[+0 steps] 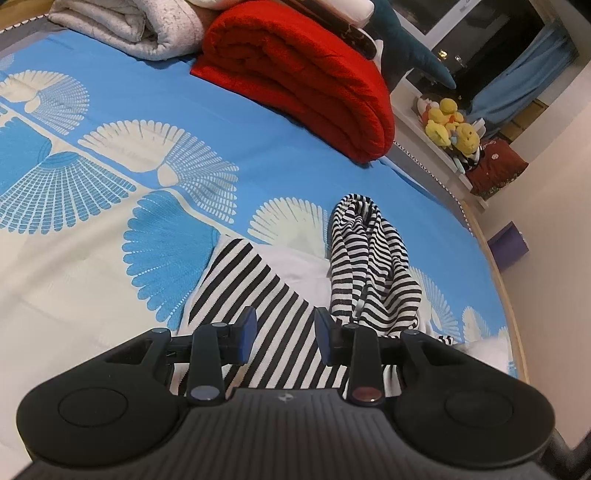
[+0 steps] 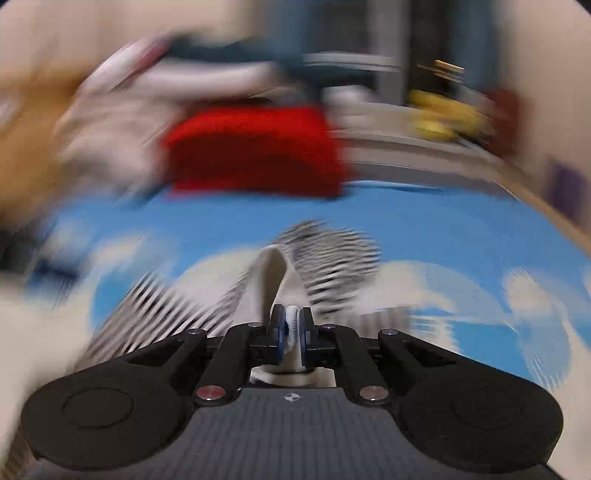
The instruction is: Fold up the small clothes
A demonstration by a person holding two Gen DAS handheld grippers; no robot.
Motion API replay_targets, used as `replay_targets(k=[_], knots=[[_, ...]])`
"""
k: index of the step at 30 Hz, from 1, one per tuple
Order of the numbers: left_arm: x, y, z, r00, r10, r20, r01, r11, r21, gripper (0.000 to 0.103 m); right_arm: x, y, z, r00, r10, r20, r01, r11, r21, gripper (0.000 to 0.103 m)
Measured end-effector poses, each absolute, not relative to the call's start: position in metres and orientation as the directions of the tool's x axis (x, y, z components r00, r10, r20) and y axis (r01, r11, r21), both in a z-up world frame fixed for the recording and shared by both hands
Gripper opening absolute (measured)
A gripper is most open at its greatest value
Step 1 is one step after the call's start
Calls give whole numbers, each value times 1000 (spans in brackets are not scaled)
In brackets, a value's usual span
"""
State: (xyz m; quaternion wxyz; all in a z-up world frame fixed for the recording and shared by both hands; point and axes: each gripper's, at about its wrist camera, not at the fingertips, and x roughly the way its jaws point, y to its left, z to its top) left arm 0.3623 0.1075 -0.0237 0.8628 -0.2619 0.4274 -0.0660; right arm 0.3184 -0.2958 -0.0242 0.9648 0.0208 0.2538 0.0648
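A small black-and-white striped garment (image 1: 280,314) with white parts lies on the blue patterned bed cover (image 1: 110,177). One part lies flat under my left gripper (image 1: 285,334), which is open and empty just above it. Another part is bunched in a heap (image 1: 373,266) to the right. In the blurred right wrist view, my right gripper (image 2: 291,328) is shut on a white edge of the garment (image 2: 275,273) and lifts it; striped cloth (image 2: 332,258) hangs behind.
A folded red blanket (image 1: 306,77) and a rolled white quilt (image 1: 125,26) lie at the far end of the bed. Yellow plush toys (image 1: 448,125) sit on a shelf beyond the bed's right edge. A purple box (image 1: 508,247) stands on the floor.
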Motion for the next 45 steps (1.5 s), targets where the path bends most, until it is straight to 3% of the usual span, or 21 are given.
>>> replay_targets(k=[4,6,9,10,11,13,19,21,22,27,30,34,37,38,41,43,45], knots=[[363,104,-27,615,-340,-711,-99,861,-498,37,336,-387,-46,779,-68,-624,318,900,298,12],[365,103,-28,612,-338,-715,-102,863,-495,37,334,-419,-64,722,-68,-689,451,801,394,12],[366,101,-31,607,-335,-721,-106,865,-490,37,333,-430,-78,705,23,-709,472,731,493,13],[367,99,-32,604,-334,-724,-107,866,-489,37,335,-427,-80,705,61,-706,454,726,516,19],[367,98,-33,601,-333,-726,-107,867,-486,37,338,-421,-83,698,108,-708,433,724,538,34],[368,95,-35,597,-334,-730,-104,870,-483,37,344,-414,-96,648,187,-738,420,720,552,42],[369,89,-38,587,-335,-737,-89,878,-470,37,345,-398,-122,515,179,-838,519,713,472,42],[369,88,-39,584,-334,-740,-87,880,-466,37,344,-397,-118,539,190,-820,502,709,494,12],[369,87,-40,582,-334,-741,-86,881,-465,37,343,-396,-113,564,180,-806,486,717,500,7],[369,84,-44,571,-335,-749,-76,887,-455,37,333,-397,-58,781,64,-622,336,796,503,6],[369,80,-50,543,-336,-770,-64,898,-436,37,337,-406,-64,735,-27,-678,421,802,424,7],[371,73,-65,486,-321,-813,-61,915,-398,37,345,-417,-94,591,-14,-807,514,777,363,12],[370,74,-67,484,-336,-808,-61,908,-414,37,339,-412,-77,654,-69,-754,489,799,351,15],[370,74,-67,485,-342,-805,-58,906,-420,37,338,-408,-69,686,-73,-724,461,813,355,20],[369,70,-70,476,-363,-801,-50,898,-437,37,336,-400,-56,758,-21,-652,369,838,402,24],[370,69,-80,450,-368,-814,-65,895,-440,37,343,-401,-65,738,64,-672,339,825,451,24],[372,69,-97,395,-350,-849,-90,905,-415,37,353,-408,-92,629,137,-765,398,789,468,24]])
